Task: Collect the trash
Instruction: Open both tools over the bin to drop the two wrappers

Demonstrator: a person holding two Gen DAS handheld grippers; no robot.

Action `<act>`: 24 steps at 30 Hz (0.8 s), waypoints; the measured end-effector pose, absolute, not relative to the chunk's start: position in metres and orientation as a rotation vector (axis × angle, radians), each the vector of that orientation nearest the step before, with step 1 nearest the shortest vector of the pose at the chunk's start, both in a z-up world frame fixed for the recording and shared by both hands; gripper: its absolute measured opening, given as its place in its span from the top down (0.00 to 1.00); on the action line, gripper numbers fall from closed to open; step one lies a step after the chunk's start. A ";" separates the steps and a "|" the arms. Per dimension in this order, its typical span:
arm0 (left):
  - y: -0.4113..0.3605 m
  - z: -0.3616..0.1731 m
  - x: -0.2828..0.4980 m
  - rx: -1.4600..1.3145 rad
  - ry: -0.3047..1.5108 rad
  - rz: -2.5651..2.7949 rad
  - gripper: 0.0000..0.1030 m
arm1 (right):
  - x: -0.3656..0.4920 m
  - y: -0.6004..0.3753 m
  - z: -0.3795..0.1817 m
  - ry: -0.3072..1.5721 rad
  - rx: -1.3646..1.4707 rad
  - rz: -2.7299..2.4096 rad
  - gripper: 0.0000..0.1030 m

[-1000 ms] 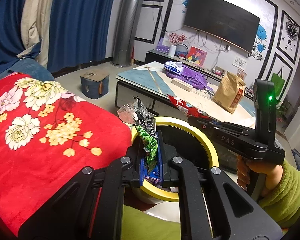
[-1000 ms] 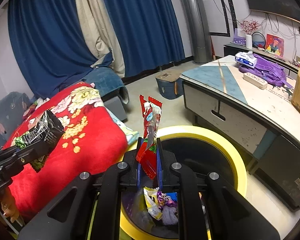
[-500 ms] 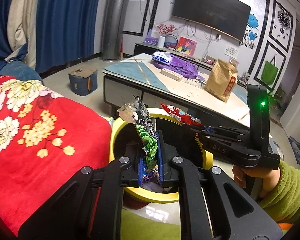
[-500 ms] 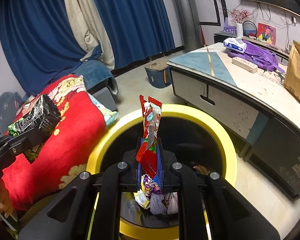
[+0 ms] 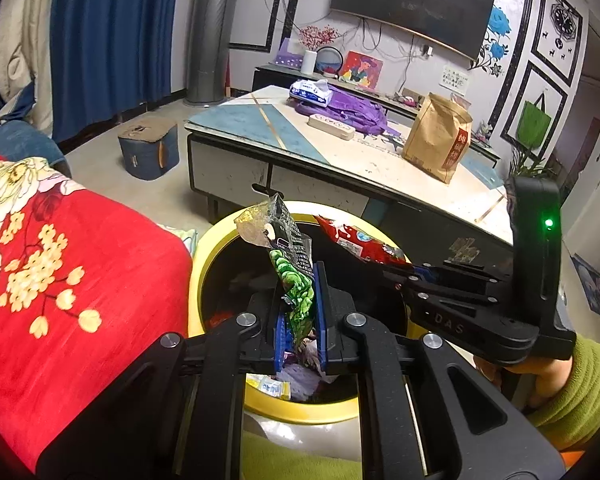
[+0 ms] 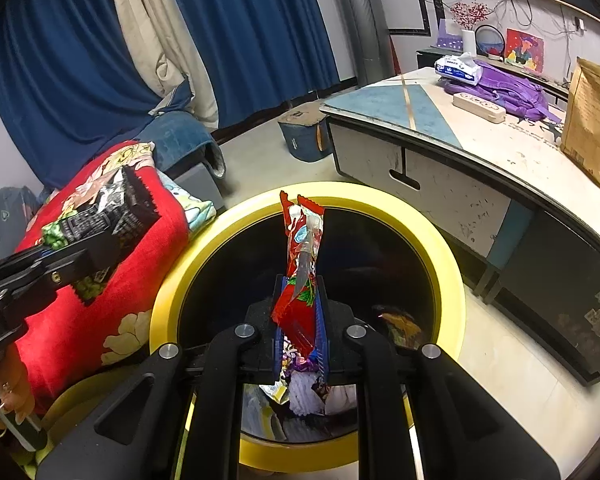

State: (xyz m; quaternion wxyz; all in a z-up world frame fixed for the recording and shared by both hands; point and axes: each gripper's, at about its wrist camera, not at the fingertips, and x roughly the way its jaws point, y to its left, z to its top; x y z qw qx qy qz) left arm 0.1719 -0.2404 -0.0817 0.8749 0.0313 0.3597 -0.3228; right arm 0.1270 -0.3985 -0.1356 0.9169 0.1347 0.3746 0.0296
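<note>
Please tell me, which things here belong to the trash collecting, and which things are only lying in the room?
Belong to the job:
- green wrapper, in the left claw
- red wrapper, in the right claw
- yellow-rimmed bin, with trash inside

Only lying about:
- brown paper bag
- purple bag
- tissue pack
- power strip
- red floral blanket

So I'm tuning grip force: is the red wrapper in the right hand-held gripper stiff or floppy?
Probably light and floppy: the red wrapper looks like crinkled, twisted thin film. Pinched low in the right hand-held gripper, it still stands up over the yellow-rimmed bin, so likely empty.
</note>
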 end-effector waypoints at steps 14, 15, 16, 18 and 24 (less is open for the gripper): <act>-0.250 -0.088 0.193 0.073 0.782 -0.655 0.52 | 0.120 -0.404 -0.140 0.787 0.287 0.047 0.67; -0.248 -0.088 0.193 0.069 0.781 -0.650 0.44 | 0.119 -0.404 -0.140 0.785 0.285 0.046 0.64; -0.247 -0.087 0.193 0.065 0.781 -0.646 0.41 | 0.118 -0.404 -0.140 0.784 0.282 0.044 0.62; -0.243 -0.085 0.193 0.052 0.780 -0.639 0.28 | 0.115 -0.403 -0.139 0.783 0.281 0.043 0.55; -0.230 -0.078 0.189 0.037 0.771 -0.590 0.11 | 0.110 -0.402 -0.132 0.757 0.281 0.041 0.33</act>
